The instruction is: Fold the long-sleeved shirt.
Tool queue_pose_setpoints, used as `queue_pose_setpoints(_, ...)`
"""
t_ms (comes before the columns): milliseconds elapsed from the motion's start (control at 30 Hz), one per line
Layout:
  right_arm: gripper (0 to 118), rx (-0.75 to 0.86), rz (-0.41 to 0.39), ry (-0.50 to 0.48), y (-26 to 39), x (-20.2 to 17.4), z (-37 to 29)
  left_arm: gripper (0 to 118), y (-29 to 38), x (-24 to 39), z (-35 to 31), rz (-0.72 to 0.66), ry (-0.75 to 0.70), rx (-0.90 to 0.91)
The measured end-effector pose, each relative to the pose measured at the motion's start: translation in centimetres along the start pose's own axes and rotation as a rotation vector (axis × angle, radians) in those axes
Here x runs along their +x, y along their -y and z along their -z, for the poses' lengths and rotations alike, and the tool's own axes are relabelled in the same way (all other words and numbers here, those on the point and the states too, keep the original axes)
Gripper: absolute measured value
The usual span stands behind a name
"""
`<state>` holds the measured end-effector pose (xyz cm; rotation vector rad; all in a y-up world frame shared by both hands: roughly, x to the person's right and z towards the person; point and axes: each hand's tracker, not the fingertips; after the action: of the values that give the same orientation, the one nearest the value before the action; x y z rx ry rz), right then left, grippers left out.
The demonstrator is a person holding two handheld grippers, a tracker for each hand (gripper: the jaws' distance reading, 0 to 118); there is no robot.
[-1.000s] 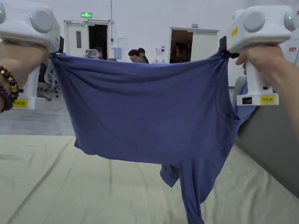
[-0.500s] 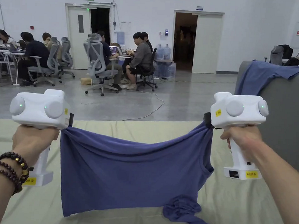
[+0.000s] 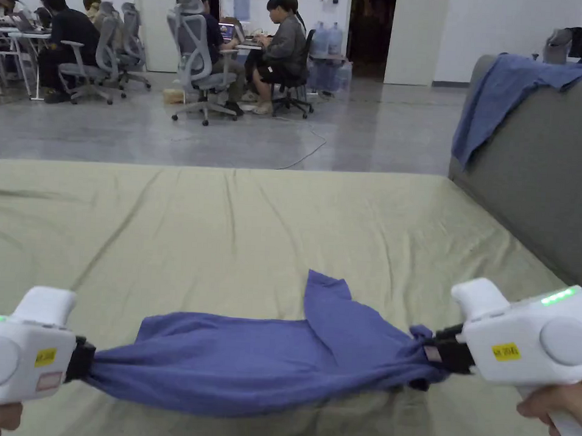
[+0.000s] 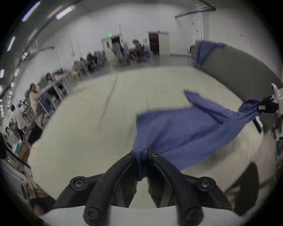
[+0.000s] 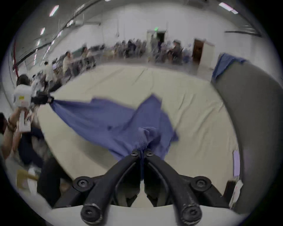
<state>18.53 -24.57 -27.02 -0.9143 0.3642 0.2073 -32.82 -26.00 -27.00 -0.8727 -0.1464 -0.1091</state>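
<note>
Shirt [image 3: 245, 362], blue, is stretched low along the bed's [image 3: 222, 236] near edge, one end clamped in the left gripper's [image 3: 84, 359] closed jaws, the other in the right gripper's [image 3: 438, 352].

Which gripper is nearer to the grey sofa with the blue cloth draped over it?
Right. The right gripper sits just below the grey sofa at the bed's right edge, clamping the blue shirt. The left gripper holds the shirt's opposite end, far across the bed.

Blue long-sleeved shirt [image 3: 239, 362] hangs stretched, bunched, between my jaws, 9 to 3 o'clock; one flap points toward 12.
</note>
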Motion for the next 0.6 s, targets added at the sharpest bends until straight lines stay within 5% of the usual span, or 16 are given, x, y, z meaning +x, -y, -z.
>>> queue_pose_setpoints(200, 0, -0.395, -0.078, -0.148, 9.3, -1.8, 5.6, 8, 9.0, -0.1, 2.9, 0.033, 0.091, -0.3)
queue_pose_setpoints(367, 0, -0.426, -0.067, -0.113, 10.2, -2.1, 8.7, 11, 9.7, 0.1, 4.9, 0.02, 0.075, -0.311)
queue_pose_setpoints(400, 8, -0.414, -0.058, -0.109, 10.0, -2.1, 8.5, 28, 9.7, 0.3, 4.6, 0.017, 0.073, -0.289)
queue_pose_setpoints(433, 32, -0.388, -0.045, -0.093, 9.7, -2.0, 7.9, 78, 9.1, 0.1, 4.2, 0.015, 0.102, -0.24)
queue_pose_setpoints(467, 62, -0.362, -0.038, -0.091, 9.5, -1.9, 6.9, 112, 8.5, 0.0, 3.7, 0.016, 0.123, -0.215)
queue_pose_setpoints(500, 91, -0.345, -0.035, -0.088, 9.2, -1.9, 6.1, 118, 8.1, 0.0, 3.2, 0.017, 0.112, -0.212)
queue_pose_setpoints(533, 103, -0.32, -0.044, -0.064, 8.9, -1.8, 5.3, 114, 7.7, 0.1, 1.9, 0.011, 0.133, -0.179)
queue_pose_setpoints(600, 103, -0.229, -0.052, -0.029, 8.1, -1.5, 3.2, 107, 6.2, -0.3, 1.0, 0.014, 0.115, -0.127)
